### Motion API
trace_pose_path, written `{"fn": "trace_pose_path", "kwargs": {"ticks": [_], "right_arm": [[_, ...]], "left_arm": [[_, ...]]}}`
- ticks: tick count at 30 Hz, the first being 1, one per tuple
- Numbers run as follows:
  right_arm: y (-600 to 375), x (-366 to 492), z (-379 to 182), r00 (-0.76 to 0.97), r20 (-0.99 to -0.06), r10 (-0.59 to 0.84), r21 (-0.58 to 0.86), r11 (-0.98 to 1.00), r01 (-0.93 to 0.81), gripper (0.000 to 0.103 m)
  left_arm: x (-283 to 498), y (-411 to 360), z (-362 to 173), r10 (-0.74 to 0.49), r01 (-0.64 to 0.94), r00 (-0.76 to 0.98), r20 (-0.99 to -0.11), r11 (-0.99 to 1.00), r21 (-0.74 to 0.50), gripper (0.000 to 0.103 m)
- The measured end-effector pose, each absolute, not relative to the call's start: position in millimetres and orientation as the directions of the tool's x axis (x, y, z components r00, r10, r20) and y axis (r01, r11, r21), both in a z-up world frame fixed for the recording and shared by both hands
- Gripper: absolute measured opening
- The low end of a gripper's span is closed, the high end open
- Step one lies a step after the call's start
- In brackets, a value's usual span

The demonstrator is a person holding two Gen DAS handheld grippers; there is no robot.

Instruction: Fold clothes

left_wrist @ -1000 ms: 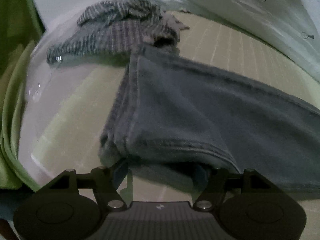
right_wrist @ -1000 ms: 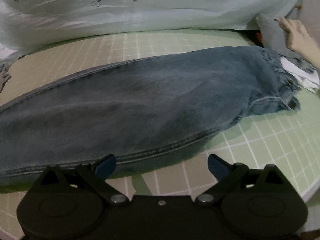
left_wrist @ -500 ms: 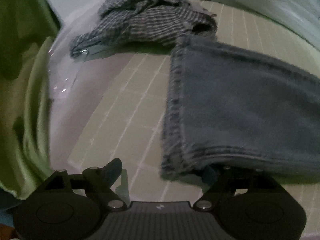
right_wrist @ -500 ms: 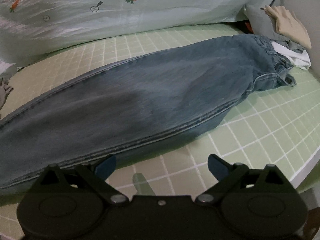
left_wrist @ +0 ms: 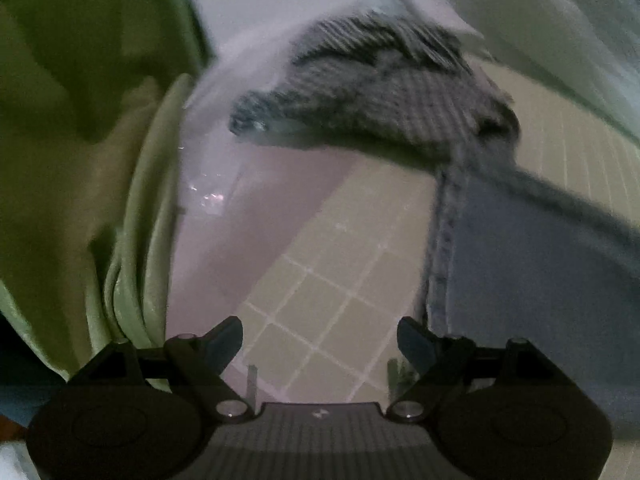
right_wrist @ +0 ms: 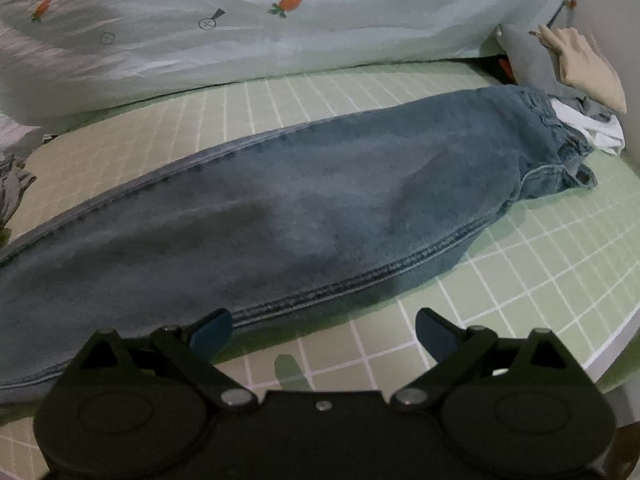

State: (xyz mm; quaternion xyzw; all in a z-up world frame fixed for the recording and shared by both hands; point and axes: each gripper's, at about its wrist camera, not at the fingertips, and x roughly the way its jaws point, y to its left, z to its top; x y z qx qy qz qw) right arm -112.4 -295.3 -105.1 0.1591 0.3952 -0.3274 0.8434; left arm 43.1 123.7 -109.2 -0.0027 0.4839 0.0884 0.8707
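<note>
Jeans point(right_wrist: 304, 208) lie flat, lengthwise across green checked sheet point(right_wrist: 520, 272), waistband far right, hem point(left_wrist: 440, 248) left. Left gripper point(left_wrist: 320, 338) just opened wide, empty, beside hem. Right gripper point(right_wrist: 324, 334) spread, empty, at near seam. Denim looks heavy, limp; pinch hem corner.

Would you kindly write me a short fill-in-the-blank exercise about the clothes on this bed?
1. The jeans lie flat on a green sheet with a white ____ pattern.
2. The pale duvet behind them is printed with small orange ____.
3. Near the hem of the jeans lies a crumpled ____ garment.
4. The jaws of the right hand-held gripper stand ____.

Missing words: grid; carrots; checked; open
</note>
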Motion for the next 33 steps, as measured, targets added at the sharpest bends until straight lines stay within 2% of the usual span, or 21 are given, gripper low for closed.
{"fn": "trace_pose_path", "kwargs": {"ticks": [4,7,9,11,13,14,15,17,25,28,32,33], "right_arm": [[-294,-111,-106,0.467,-0.774,-0.427,0.008,0.731,0.682,0.099],[-293,-110,-108,0.463,-0.779,-0.423,0.013,0.728,0.686,0.099],[-291,-110,-108,0.462,-0.781,-0.419,0.014,0.729,0.684,0.099],[-291,-109,-109,0.463,-0.783,-0.416,0.015,0.731,0.682,0.099],[-290,-109,-108,0.463,-0.783,-0.416,0.012,0.734,0.680,0.099],[-290,-108,-109,0.462,-0.783,-0.417,0.009,0.734,0.679,0.099],[-290,-108,-109,0.460,-0.783,-0.419,0.008,0.733,0.680,0.099],[-291,-108,-110,0.458,-0.785,-0.417,0.012,0.729,0.685,0.099],[-300,-108,-110,0.477,-0.783,-0.400,0.046,0.727,0.686,0.099],[-311,-114,-109,0.479,-0.782,-0.399,0.071,0.707,0.704,0.099],[-339,-132,-108,0.474,-0.782,-0.404,0.112,0.657,0.746,0.099],[-346,-138,-107,0.470,-0.783,-0.408,0.118,0.644,0.756,0.099]], "left_arm": [[46,123,-106,0.032,-0.129,0.531,-0.847,0.991,-0.044,0.085],[44,106,-112,-0.043,-0.056,0.513,-0.857,0.995,-0.083,0.078],[42,95,-121,-0.075,-0.016,0.473,-0.878,0.995,-0.094,0.061],[40,86,-130,-0.096,0.012,0.431,-0.897,0.995,-0.100,0.054],[37,83,-137,-0.090,0.021,0.425,-0.901,0.996,-0.090,0.042],[36,82,-137,-0.076,0.021,0.435,-0.897,0.997,-0.074,0.031],[35,84,-136,-0.089,0.026,0.444,-0.891,0.996,-0.086,0.025],[34,90,-135,-0.109,0.021,0.452,-0.886,0.994,-0.111,0.023],[39,128,-139,-0.017,-0.153,0.441,-0.897,0.984,-0.093,0.023],[43,127,-134,0.004,-0.151,0.434,-0.901,0.986,-0.069,0.028],[41,118,-130,0.044,-0.160,0.437,-0.898,0.987,-0.029,0.068],[39,116,-130,0.039,-0.159,0.440,-0.897,0.987,-0.035,0.069]]}}
